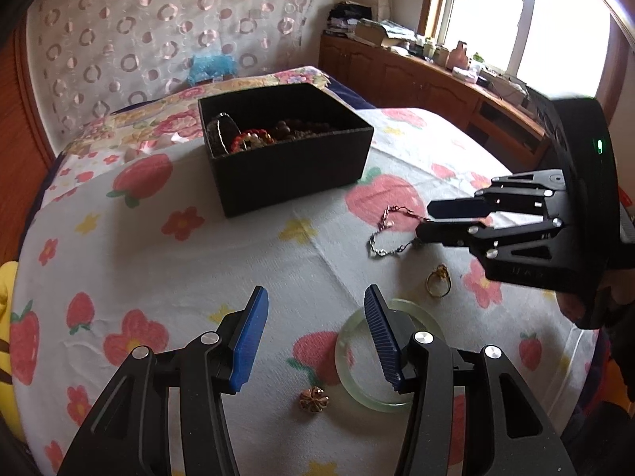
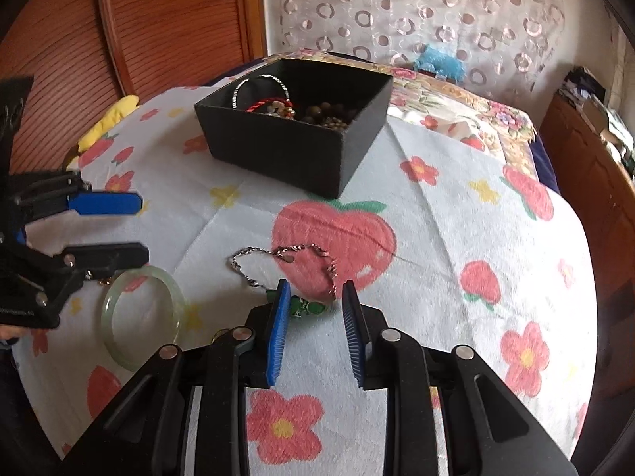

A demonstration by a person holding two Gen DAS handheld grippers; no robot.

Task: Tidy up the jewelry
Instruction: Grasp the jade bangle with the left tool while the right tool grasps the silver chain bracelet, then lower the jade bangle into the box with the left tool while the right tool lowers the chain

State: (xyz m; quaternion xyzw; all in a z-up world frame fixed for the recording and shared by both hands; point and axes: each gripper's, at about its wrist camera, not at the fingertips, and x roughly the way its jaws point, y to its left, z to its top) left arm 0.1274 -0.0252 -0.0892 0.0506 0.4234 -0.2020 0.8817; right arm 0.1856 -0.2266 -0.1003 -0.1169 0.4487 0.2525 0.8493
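Observation:
A black box [image 1: 293,174] holding several bracelets and bead strings stands on the flowered cloth; it also shows in the right wrist view [image 2: 278,150]. A silver chain bracelet [image 1: 387,234] with green pendants [image 2: 307,307] lies in front of it. My right gripper [image 2: 313,297] is open, its fingers either side of the green pendants; it shows from the side in the left wrist view [image 1: 426,218]. My left gripper [image 1: 313,301] is open and empty above the cloth, its right finger over a pale green bangle [image 1: 345,361], also in the right wrist view [image 2: 141,317]. A gold ring [image 1: 438,283] and a gold flower piece [image 1: 313,398] lie nearby.
The cloth with strawberries [image 2: 436,238] covers a bed. A wooden headboard [image 2: 158,20] and a curtain [image 1: 158,20] stand behind. A wooden cabinet [image 1: 436,79] with clutter runs under the window on the right. A yellow object [image 2: 109,119] lies at the bed's far left edge.

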